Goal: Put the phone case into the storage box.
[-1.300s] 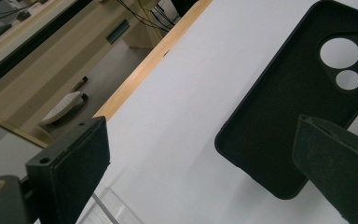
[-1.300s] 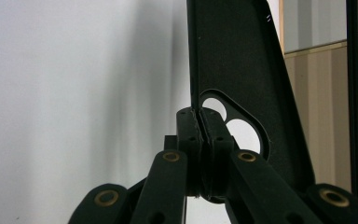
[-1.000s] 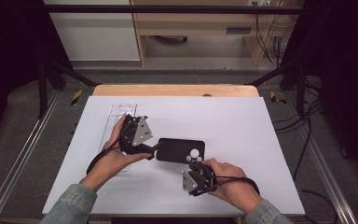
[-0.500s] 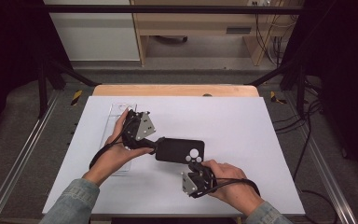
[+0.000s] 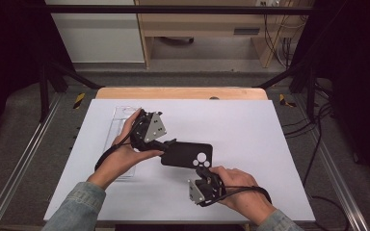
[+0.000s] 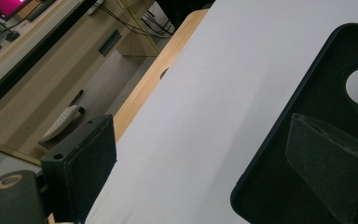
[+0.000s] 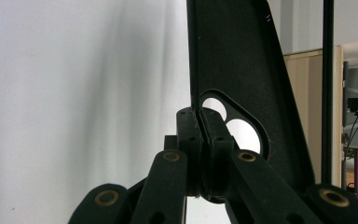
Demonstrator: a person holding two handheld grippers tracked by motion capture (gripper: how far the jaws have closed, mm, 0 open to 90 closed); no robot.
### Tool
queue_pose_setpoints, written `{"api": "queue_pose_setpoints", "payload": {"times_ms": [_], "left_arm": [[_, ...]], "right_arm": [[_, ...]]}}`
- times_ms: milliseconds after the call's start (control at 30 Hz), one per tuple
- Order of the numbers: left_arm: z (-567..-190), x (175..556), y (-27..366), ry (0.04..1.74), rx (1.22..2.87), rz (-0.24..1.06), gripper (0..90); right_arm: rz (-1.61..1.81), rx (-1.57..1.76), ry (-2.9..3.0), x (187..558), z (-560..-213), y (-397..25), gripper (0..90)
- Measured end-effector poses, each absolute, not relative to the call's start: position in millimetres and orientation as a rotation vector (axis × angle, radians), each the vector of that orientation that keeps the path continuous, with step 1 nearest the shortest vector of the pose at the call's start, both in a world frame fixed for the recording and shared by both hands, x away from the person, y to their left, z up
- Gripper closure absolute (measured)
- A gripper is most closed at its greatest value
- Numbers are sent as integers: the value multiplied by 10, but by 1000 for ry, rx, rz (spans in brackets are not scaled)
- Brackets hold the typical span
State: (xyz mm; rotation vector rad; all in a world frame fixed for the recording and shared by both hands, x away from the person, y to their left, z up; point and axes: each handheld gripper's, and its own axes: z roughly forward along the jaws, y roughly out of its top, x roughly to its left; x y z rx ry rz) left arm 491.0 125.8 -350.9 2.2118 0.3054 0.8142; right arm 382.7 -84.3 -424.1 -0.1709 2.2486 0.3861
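A black phone case [image 5: 185, 154] lies open side up on the white table [image 5: 250, 125], with its round camera holes at its right end. My right gripper [image 5: 203, 169] comes in from the near side and is shut on the case's edge beside those holes [image 7: 199, 135]. My left gripper [image 5: 169, 144] is at the case's left end and stands open. In the left gripper view one of its pads [image 6: 328, 168] hangs over the inside of the case [image 6: 307, 116] and the other pad [image 6: 81, 170] is out over the table.
A clear plastic tray [image 5: 120, 120] lies on the table's left part, partly under the left hand. A wooden edge [image 5: 183, 92] borders the table's far side. Black frame bars and cables run along both sides.
The left hand has shifted slightly away from the person and to the right. The case and the right gripper have hardly moved.
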Motion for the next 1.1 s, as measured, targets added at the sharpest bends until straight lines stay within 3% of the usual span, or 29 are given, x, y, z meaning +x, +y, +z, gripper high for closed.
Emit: {"api": "queue_pose_setpoints", "payload": {"times_ms": [400, 700, 833, 933, 1100], "left_arm": [[-3497, 4920, 1215, 248, 2228, 791, 66], [-3506, 4943, 1191, 218, 2253, 690, 79], [-3508, 4949, 1176, 209, 2254, 678, 118], [-3500, 4926, 1166, 187, 2261, 655, 223], [-3509, 4894, 1145, 147, 2302, 617, 283]], "right_arm": [[379, -178, 2227, 3795, -4238, -837, 876], [360, -226, 2195, 3768, -4217, -775, 876], [357, -228, 2197, 3743, -4207, -748, 876], [351, -250, 2190, 3750, -4195, -733, 876], [347, -268, 2179, 3754, -4186, -725, 876]]}}
